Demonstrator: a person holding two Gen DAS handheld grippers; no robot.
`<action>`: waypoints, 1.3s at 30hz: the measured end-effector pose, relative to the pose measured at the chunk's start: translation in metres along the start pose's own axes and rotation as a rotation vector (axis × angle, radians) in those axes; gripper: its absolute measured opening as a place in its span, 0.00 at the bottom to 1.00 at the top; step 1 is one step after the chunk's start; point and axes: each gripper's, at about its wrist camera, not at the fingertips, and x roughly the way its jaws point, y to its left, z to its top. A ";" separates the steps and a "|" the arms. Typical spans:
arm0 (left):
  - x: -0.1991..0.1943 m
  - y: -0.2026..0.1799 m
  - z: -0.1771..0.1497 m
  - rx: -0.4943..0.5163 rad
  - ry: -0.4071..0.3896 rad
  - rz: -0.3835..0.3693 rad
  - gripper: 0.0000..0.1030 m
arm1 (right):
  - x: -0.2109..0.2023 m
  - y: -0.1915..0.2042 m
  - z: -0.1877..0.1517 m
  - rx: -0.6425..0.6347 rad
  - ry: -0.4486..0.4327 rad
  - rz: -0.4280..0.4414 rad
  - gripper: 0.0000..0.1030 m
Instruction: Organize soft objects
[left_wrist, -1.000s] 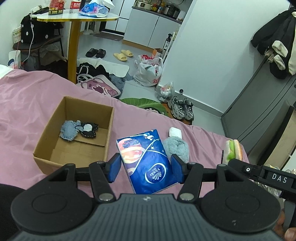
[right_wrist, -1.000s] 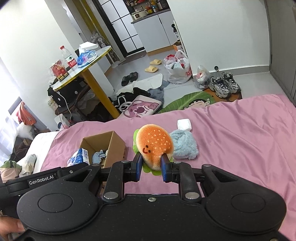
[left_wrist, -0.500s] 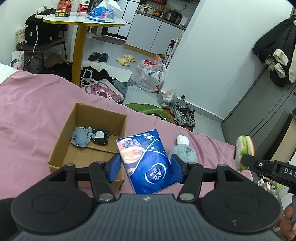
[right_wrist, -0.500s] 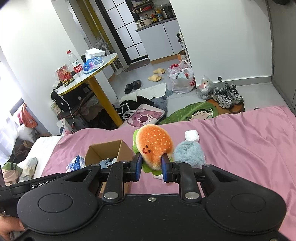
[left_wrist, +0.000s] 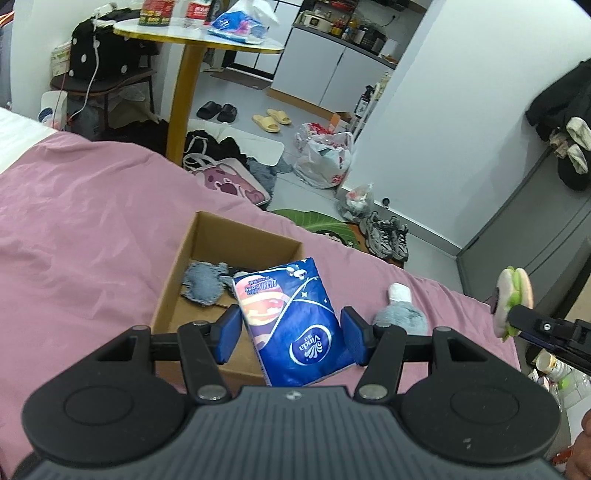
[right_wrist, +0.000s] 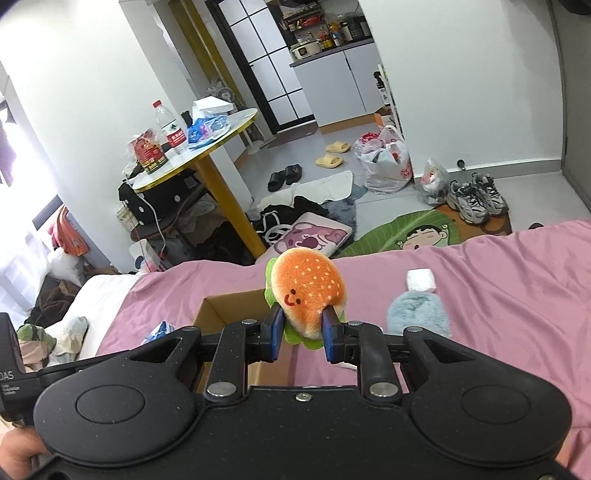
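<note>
My left gripper (left_wrist: 291, 334) is shut on a blue tissue pack (left_wrist: 291, 325), held in the air over the near right corner of an open cardboard box (left_wrist: 207, 236) on the pink bedspread. Inside the box lie a small denim plush (left_wrist: 203, 284) and a dark item mostly hidden behind the pack. My right gripper (right_wrist: 301, 338) is shut on a burger plush (right_wrist: 306, 291), held above the box's (right_wrist: 218, 310) right wall. In the left wrist view the burger plush (left_wrist: 513, 299) shows at the far right. A grey-blue fluffy item (right_wrist: 419, 314) with a white block (right_wrist: 420, 279) lies on the bed, right of the box.
The pink bedspread (left_wrist: 81, 229) stretches left and right of the box. Beyond the bed's far edge the floor holds bags, slippers, sneakers (right_wrist: 472, 197) and a green mat. A round yellow-legged table (left_wrist: 199, 40) stands at the back left.
Both grippers rose and shifted left toward the box. The tissue pack now overlaps the box's near right corner, and the burger plush hangs over the box's right wall instead of the bedspread.
</note>
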 end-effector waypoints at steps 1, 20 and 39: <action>0.002 0.004 0.001 -0.005 0.003 0.002 0.55 | 0.002 0.003 0.000 -0.001 0.002 0.003 0.21; 0.040 0.055 0.015 -0.087 0.070 0.025 0.56 | 0.073 0.058 -0.012 -0.037 0.104 0.071 0.21; 0.097 0.088 0.021 -0.168 0.124 0.030 0.56 | 0.151 0.075 -0.037 0.004 0.225 0.078 0.21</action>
